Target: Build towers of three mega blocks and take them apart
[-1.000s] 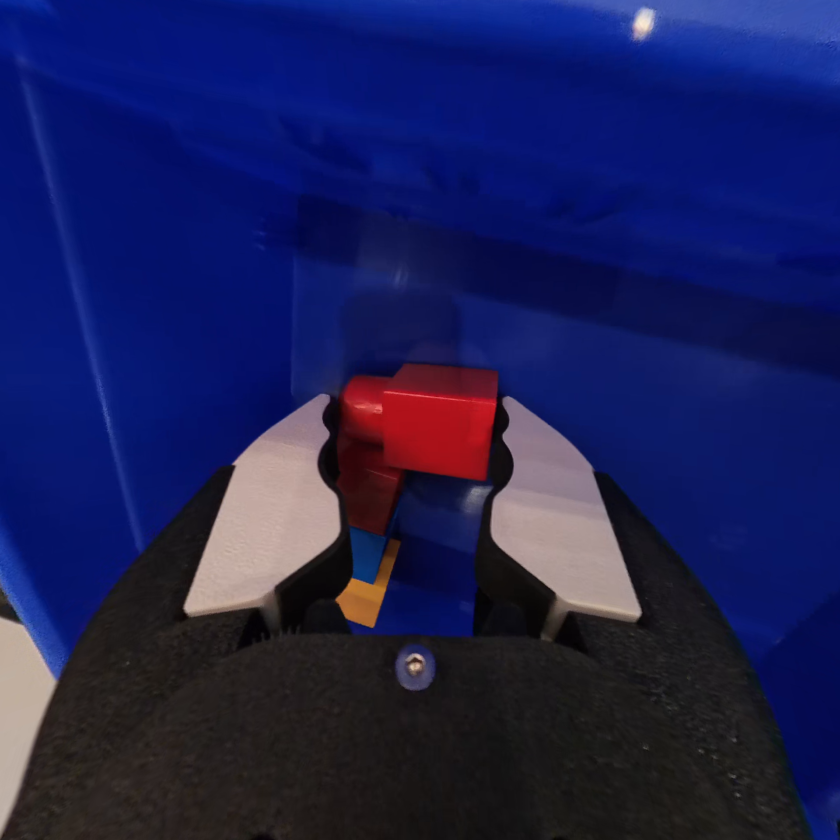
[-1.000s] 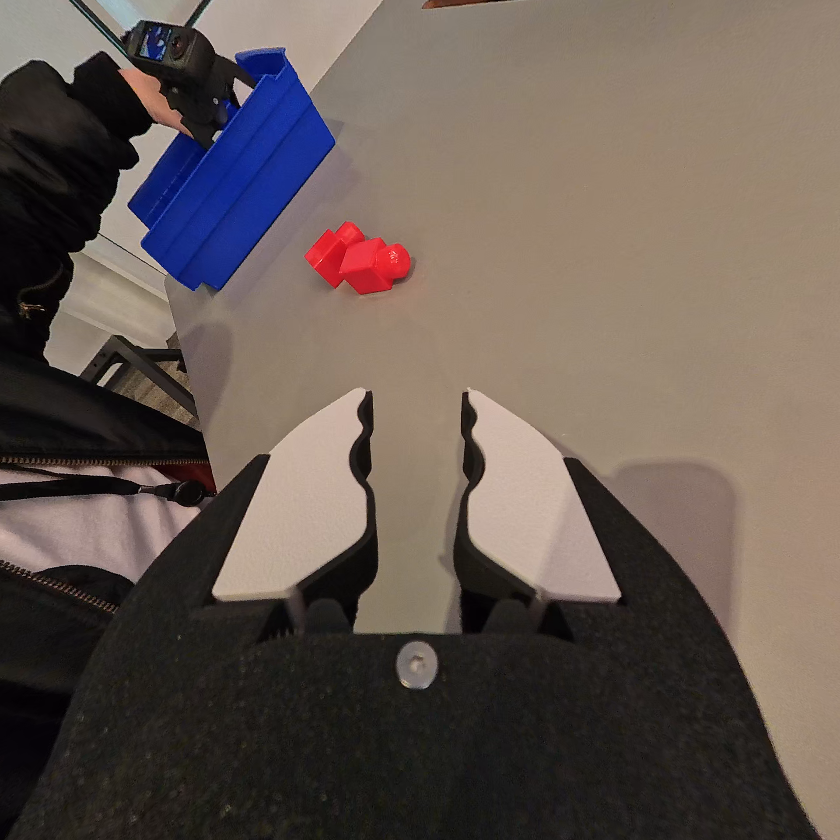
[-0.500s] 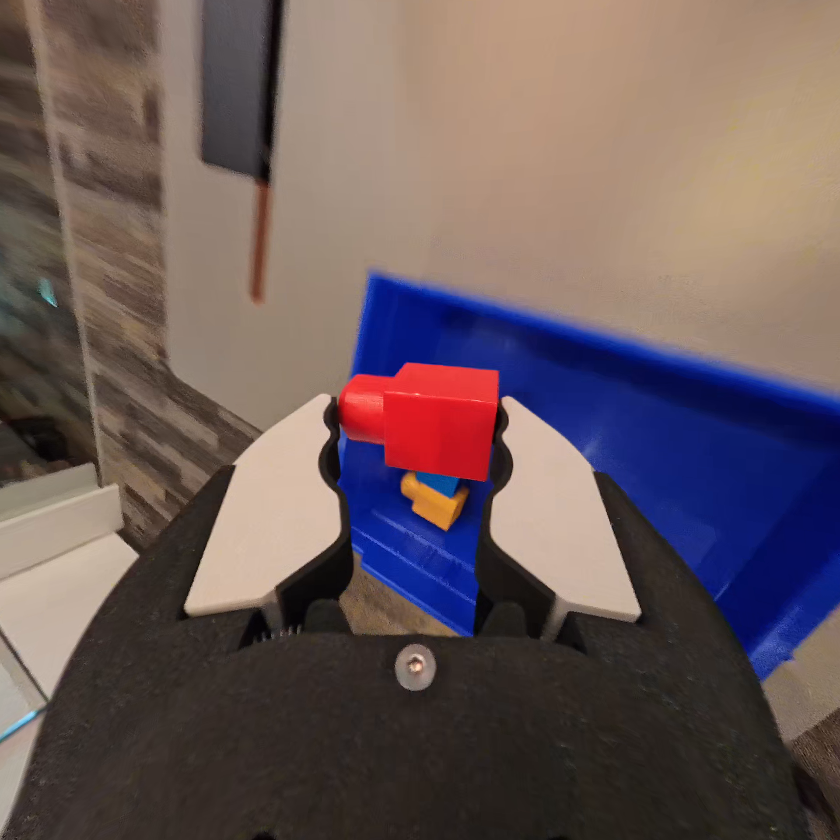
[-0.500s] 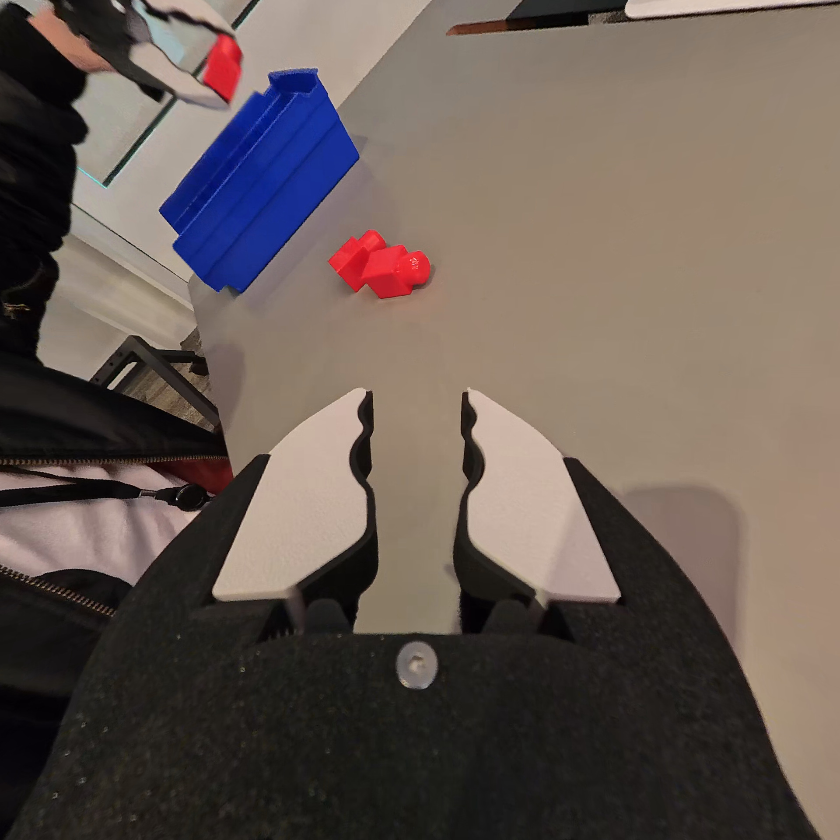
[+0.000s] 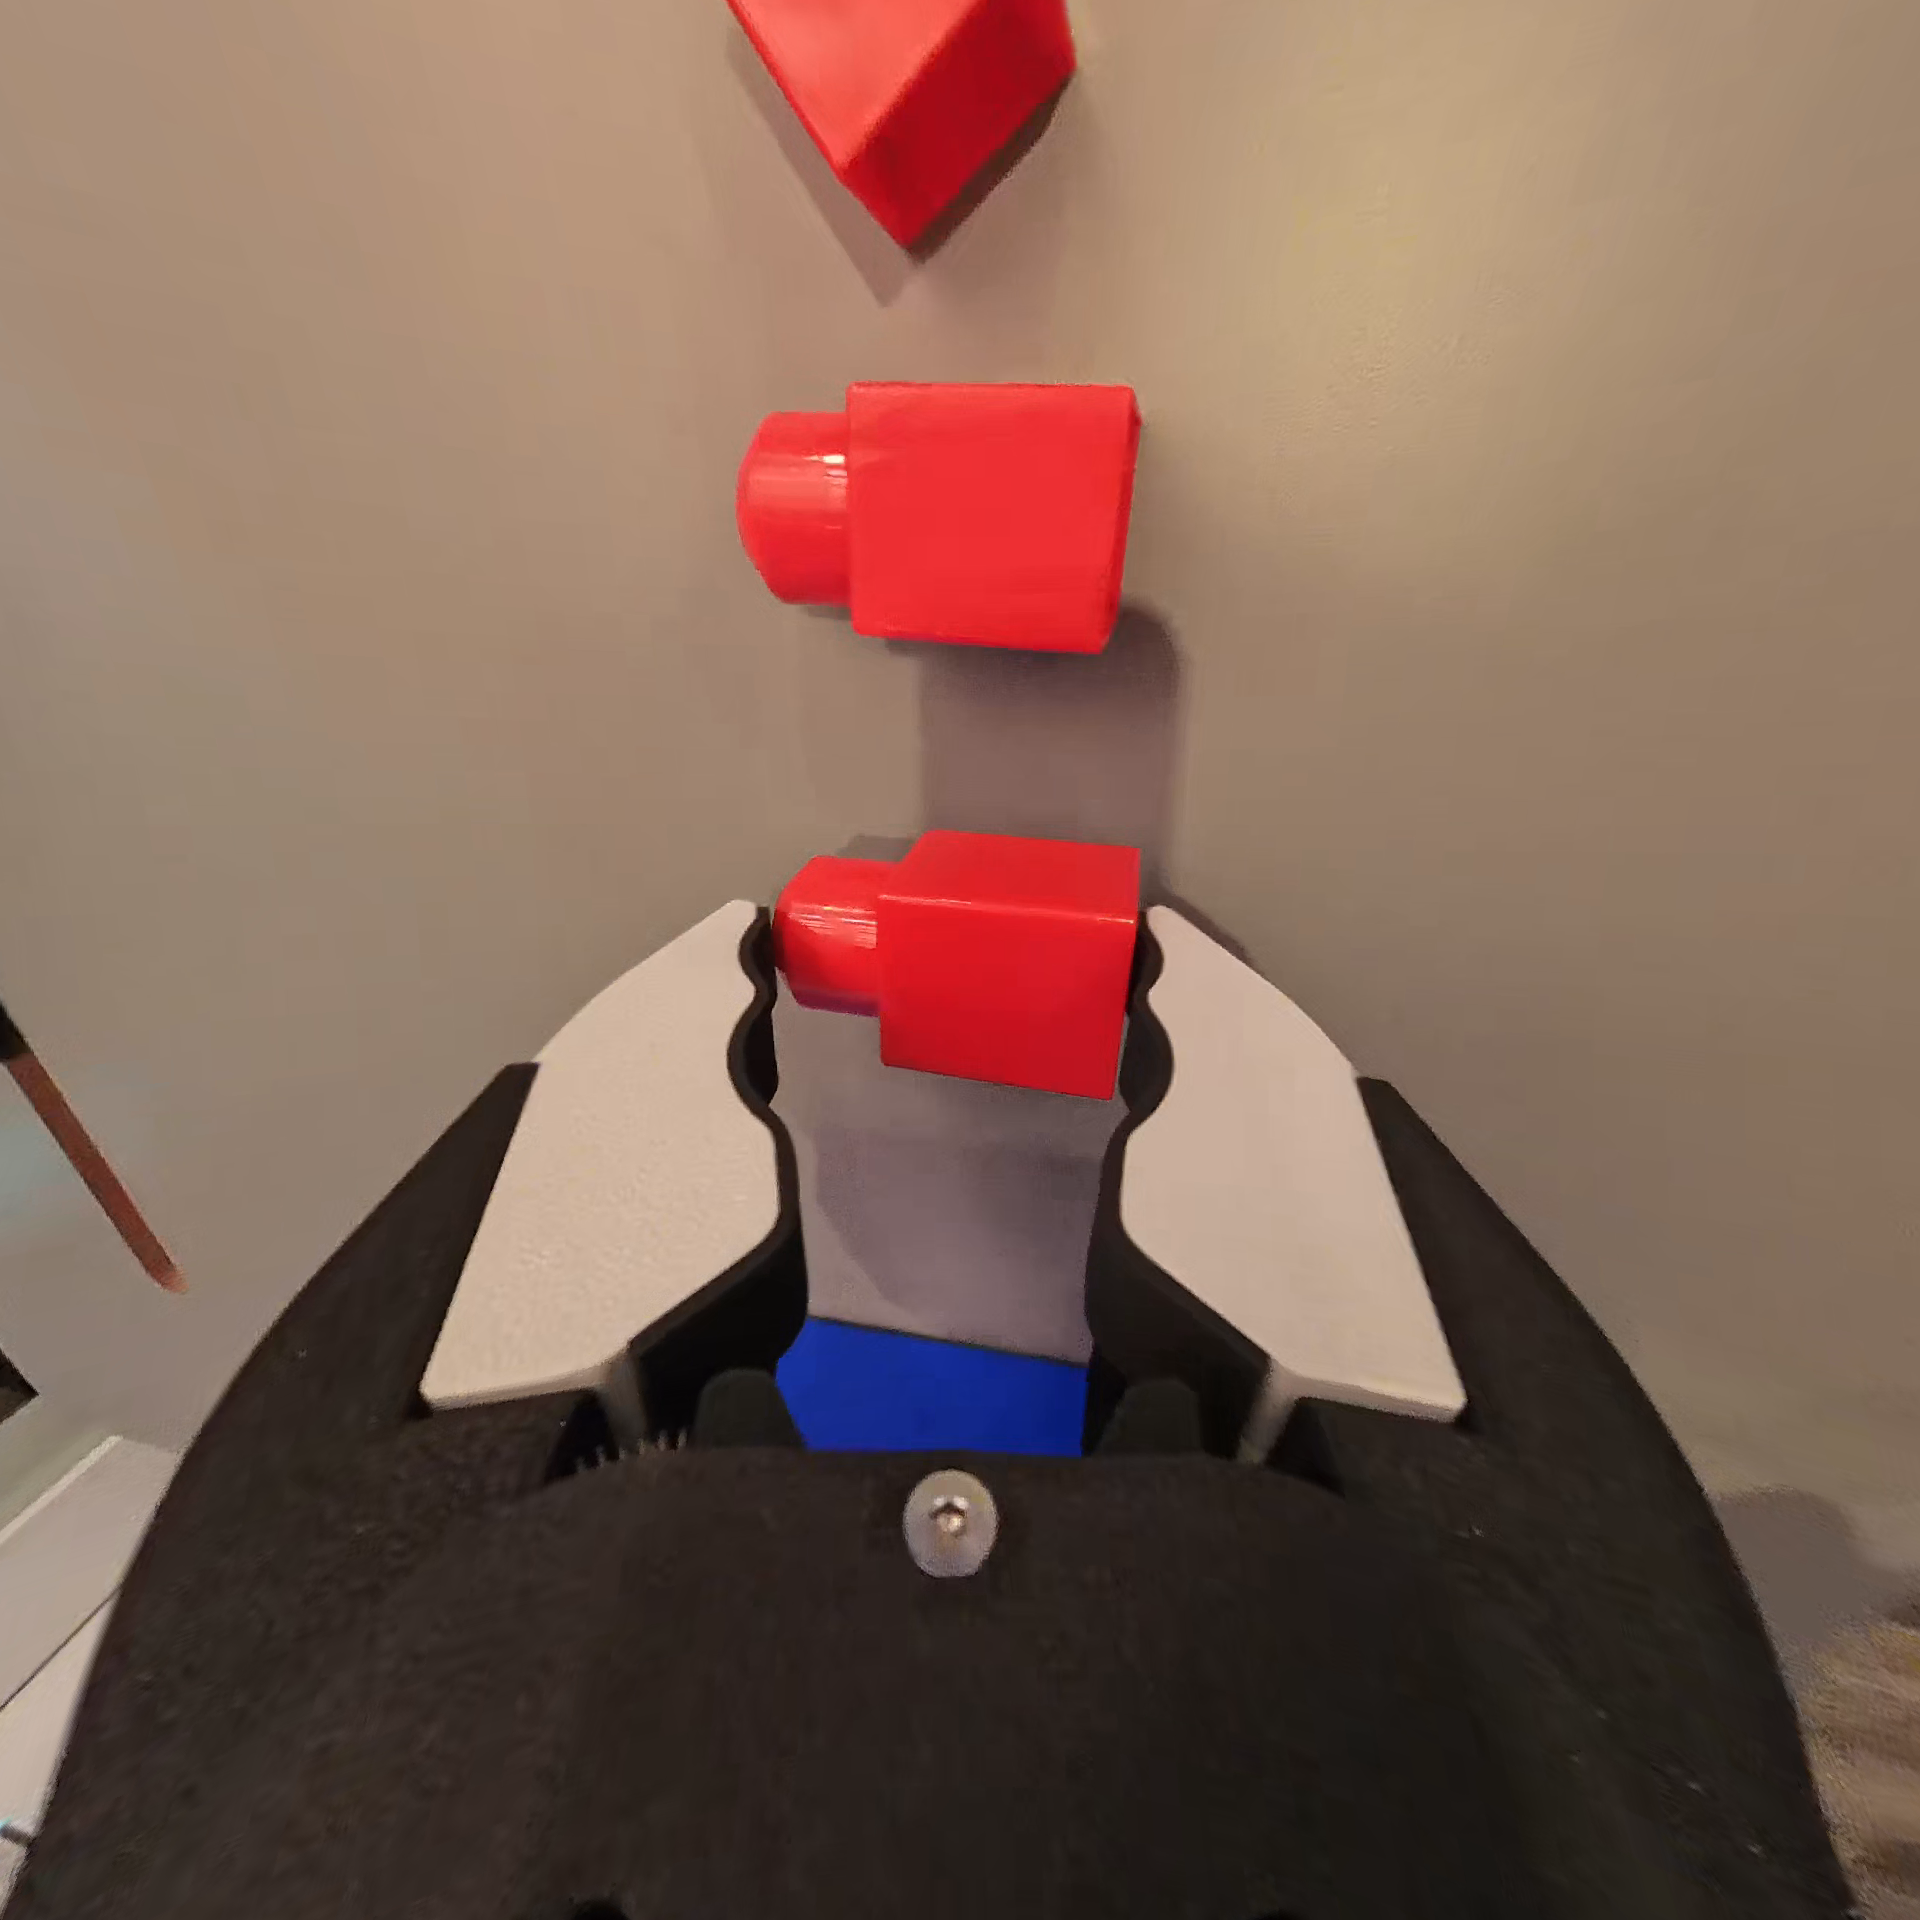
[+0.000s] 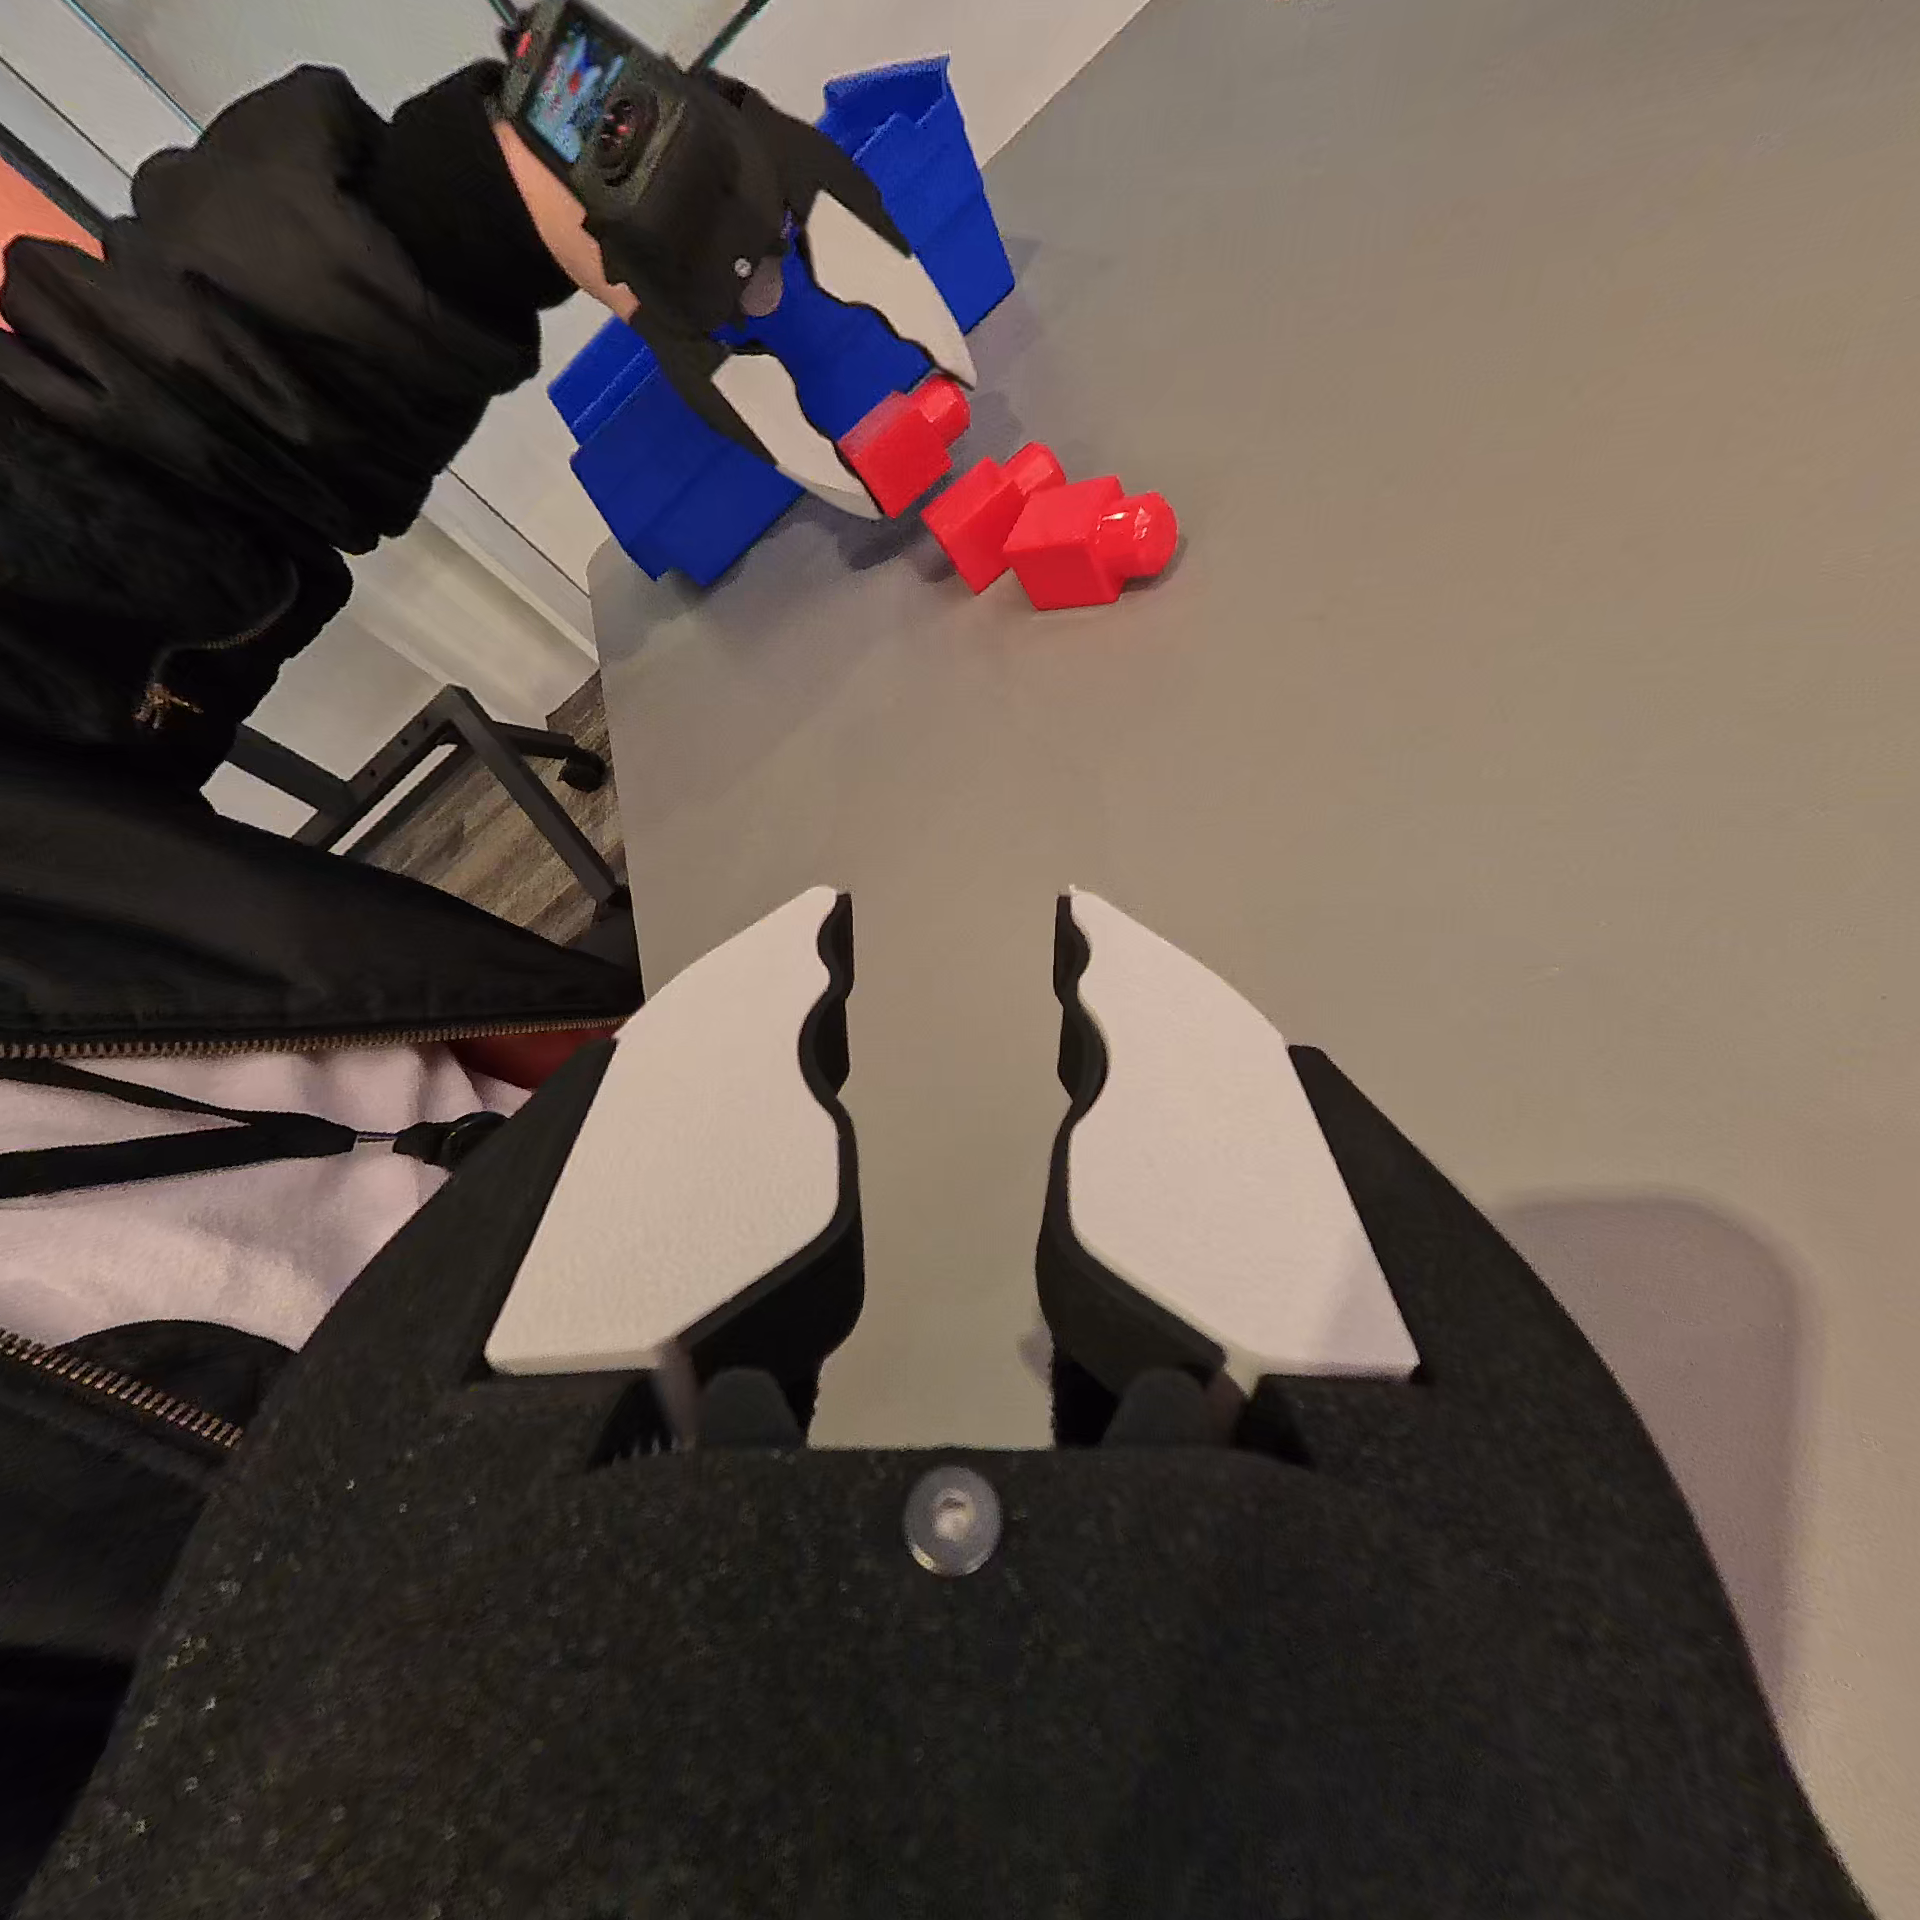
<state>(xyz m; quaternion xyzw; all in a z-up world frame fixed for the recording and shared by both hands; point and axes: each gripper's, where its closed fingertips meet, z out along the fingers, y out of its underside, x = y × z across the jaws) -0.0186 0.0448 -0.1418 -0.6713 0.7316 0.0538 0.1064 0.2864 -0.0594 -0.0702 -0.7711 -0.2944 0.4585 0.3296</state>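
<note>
held red block (image 5: 987,961) sits clamped between the left gripper (image 5: 956,935) tips, stud pointing left in the left wrist view, hanging just above the grey table (image 5: 1507,623). just ahead of it lies a second red block (image 5: 977,520) on its side, stud the same way, a small gap between the two. beyond that a third red block (image 5: 914,104), turned at an angle and cut off by the top edge; in the right wrist view those two lying blocks touch. blue bin (image 6: 665,468) sits right behind the left gripper at the table's near-left corner, close to the edge. right gripper (image 6: 954,914) hovers over bare table, jaws parted with nothing between them, well apart from the blocks. wide open grey surface to the right and ahead of the blocks. the stud end of the far block carries small raised marks, too small to make out. person's black sleeve (image 6: 312,291) runs in from the left.
</note>
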